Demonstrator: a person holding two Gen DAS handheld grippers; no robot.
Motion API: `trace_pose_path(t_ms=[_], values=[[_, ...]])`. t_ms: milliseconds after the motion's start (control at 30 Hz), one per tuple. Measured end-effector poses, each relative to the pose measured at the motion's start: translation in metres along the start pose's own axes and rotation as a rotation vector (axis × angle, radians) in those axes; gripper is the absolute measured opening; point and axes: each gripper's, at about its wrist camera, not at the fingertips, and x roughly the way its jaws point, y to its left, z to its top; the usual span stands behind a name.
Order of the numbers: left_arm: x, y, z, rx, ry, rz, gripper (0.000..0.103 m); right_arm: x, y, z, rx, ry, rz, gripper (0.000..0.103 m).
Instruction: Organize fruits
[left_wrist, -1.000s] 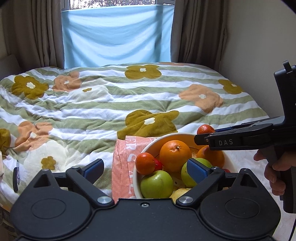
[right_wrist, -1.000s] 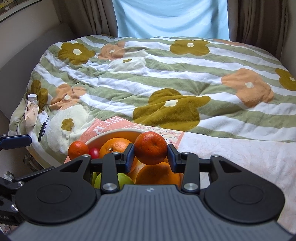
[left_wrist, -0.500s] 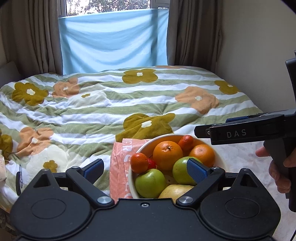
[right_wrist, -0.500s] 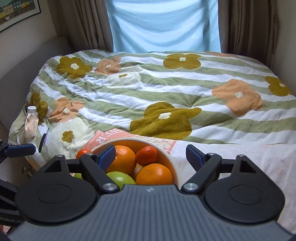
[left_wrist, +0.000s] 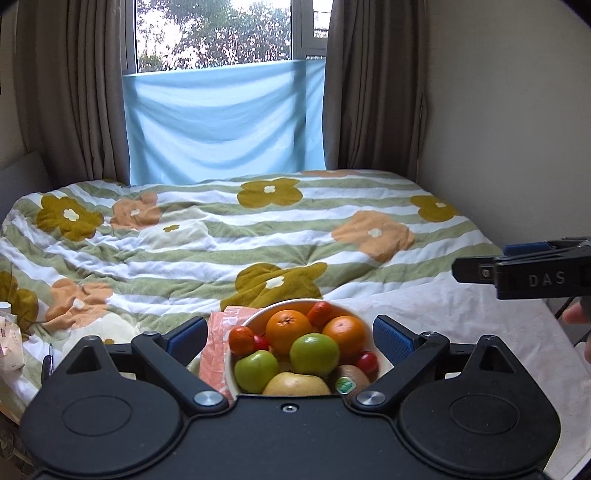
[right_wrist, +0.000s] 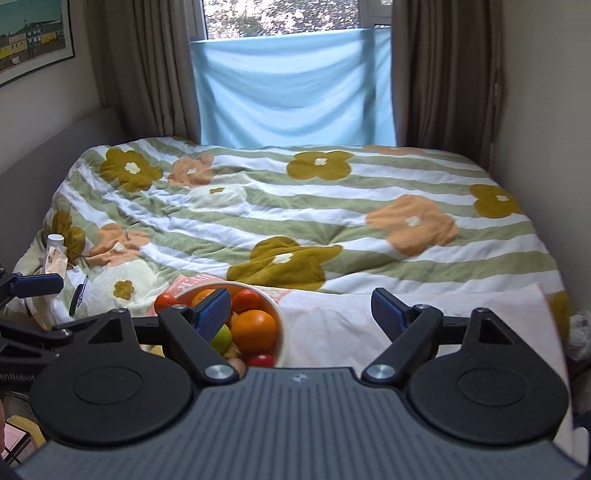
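Fruit is all inside the white bowl (left_wrist: 258, 314), which stands at the near edge of the bed (left_wrist: 221, 229), on a pink printed paper (left_wrist: 214, 343). In my left wrist view I count two big oranges (left_wrist: 289, 330), two green apples (left_wrist: 314, 354), a yellow pear (left_wrist: 295, 384), a kiwi with a green sticker (left_wrist: 351, 376), small mandarins (left_wrist: 241, 339) and red cherry tomatoes (left_wrist: 367, 362). My left gripper (left_wrist: 290, 338) is spread wide and holds nothing; the bowl sits between its blue pads, lower. My right gripper (right_wrist: 301, 312) is also wide apart and empty, and in its view the bowl is at about 10 o'clock from the middle of the gripper, partly behind the left finger. In the left view the right gripper shows at 3 o'clock, apart from the bowl
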Motion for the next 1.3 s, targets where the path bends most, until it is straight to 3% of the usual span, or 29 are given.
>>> trace_pose_path(t_ms=[233, 433, 767, 1300], values=[[-0.046, -0.027, -0.005, -0.016, -0.051, -0.008, 0.102, -0.071, -0.026, -0.022, 0.000, -0.033, -0.106, 0.103], [-0.069, -0.047, -0.018, -0.013, -0.063, -0.009, 0.103, -0.108, -0.037, -0.052, 0.005, -0.051, -0.185, 0.103], [-0.079, -0.060, -0.037, -0.010, -0.047, 0.013, 0.103, -0.129, -0.048, -0.086, 0.067, -0.016, -0.222, 0.103], [-0.087, -0.067, -0.044, -0.007, -0.045, 0.006, 0.103, -0.139, -0.049, -0.091, 0.083, -0.019, -0.244, 0.103]])
